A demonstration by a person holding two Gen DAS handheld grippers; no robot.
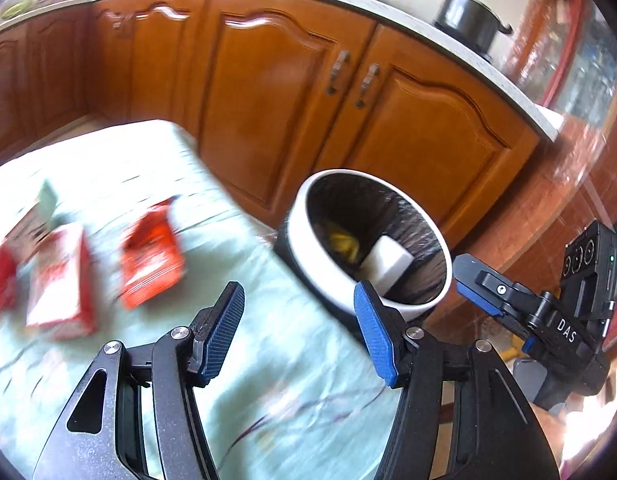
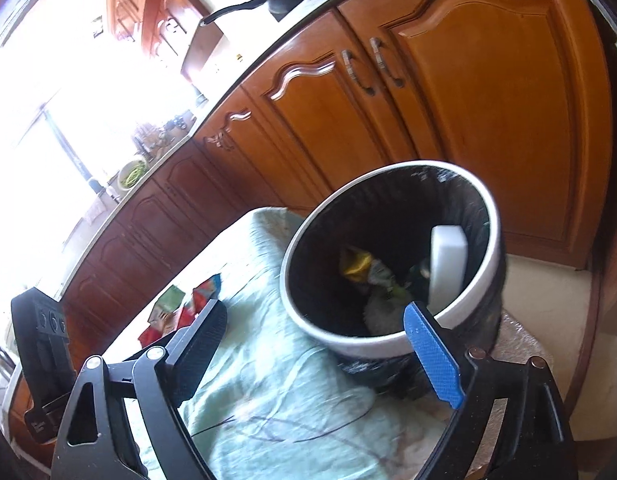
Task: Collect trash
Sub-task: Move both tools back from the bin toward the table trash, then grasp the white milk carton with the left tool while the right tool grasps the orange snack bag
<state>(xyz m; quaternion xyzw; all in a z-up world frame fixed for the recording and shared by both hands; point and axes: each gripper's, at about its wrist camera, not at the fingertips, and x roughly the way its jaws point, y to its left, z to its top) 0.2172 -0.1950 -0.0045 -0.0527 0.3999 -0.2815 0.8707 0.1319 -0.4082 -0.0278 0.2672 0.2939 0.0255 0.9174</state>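
A: Where's the trash sitting relative to the grippers?

B: Mostly in the bin (image 2: 392,344) already. It's standing at the bench (image 1: 268,400) edge, white rim, black liner. Inside I'm seeing a white block (image 2: 448,264) leaning upright against the far wall, a yellow wrapper (image 2: 356,264) and some crumpled bits at the bottom.

A: Right gripper?

B: Right gripper (image 2: 320,344) is sitting released, jaws spread wide, nothing between them. It's pointing down at the bin's near rim; the blue pad (image 2: 432,356) is overlapping the rim in the right wrist view. No contact that I can confirm.

A: Left one?

B: Left gripper (image 1: 300,332) is also released, jaws partway apart, nothing between them. It's hanging over the green cloth (image 1: 120,168) covering the bench, with the bin just ahead and to the right of its right pad (image 1: 374,338).

A: Anything left on the bench?

B: Yes. Red and white packets (image 1: 148,260) are lying on the cloth, ahead and well left of the left gripper, apart from it. They're blurred, so I'm not reading labels. From the right wrist they're showing as small coloured packets past its left finger (image 2: 196,340).

A: Background?

B: Wooden cabinets (image 1: 268,92) behind the bin, a black pot (image 1: 468,20) on the worktop above.
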